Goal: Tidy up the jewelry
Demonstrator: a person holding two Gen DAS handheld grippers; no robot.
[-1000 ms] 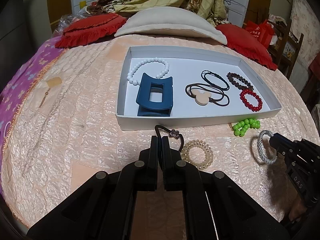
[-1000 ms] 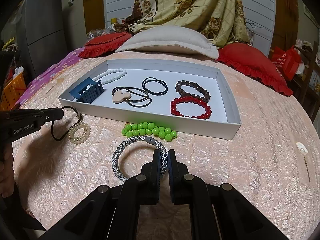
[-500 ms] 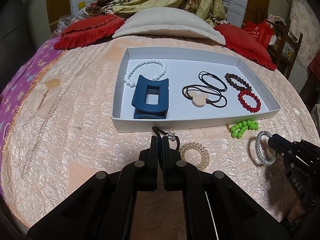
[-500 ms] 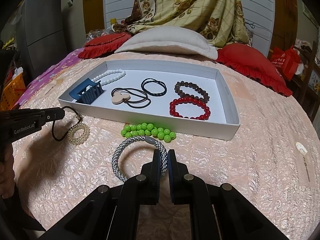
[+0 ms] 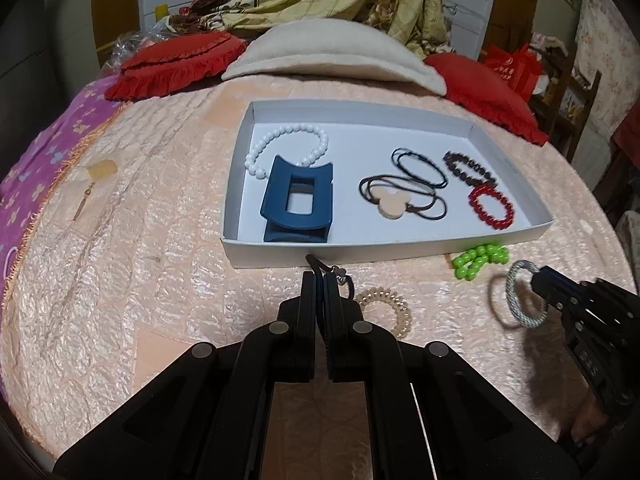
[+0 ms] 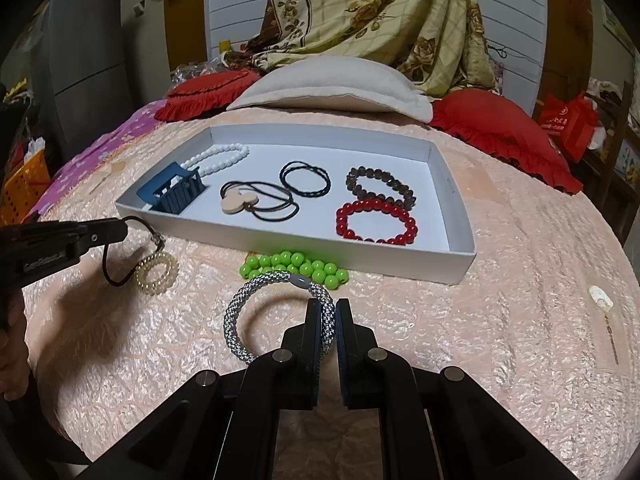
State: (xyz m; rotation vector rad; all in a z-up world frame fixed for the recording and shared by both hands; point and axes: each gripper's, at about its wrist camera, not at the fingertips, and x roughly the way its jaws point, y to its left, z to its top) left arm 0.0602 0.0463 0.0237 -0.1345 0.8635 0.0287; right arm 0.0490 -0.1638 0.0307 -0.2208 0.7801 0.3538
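Little has changed over the last sec — both hands hold roughly in place, both grips unchanged, so the lift-and-carry into the tray hasn't really started.

L gripper [image 5: 319,280] is fully closed on the thin black elastic hair tie [image 6: 120,256], w/ a small metal charm, loop dangling just in front of the white tray [image 5: 400,246]. R gripper [image 6: 328,312] is clamped on the grey-white braided rope bracelet [image 6: 256,300], raised off the cover.

Left on the quilted peach bedspread [image 5: 120,280]: spiral coil hair tie [image 5: 384,304], translucent & springy, and glossy green bead bracelet [image 6: 296,268] touching the tray's near wall.

In tray already: white bead strand [image 5: 288,140], hard navy claw clip [image 5: 298,200], black cords w/ wooden mouse-shaped charm [image 5: 394,206], brown bead bracelet [image 6: 380,184], red bead bracelet [image 6: 376,222].
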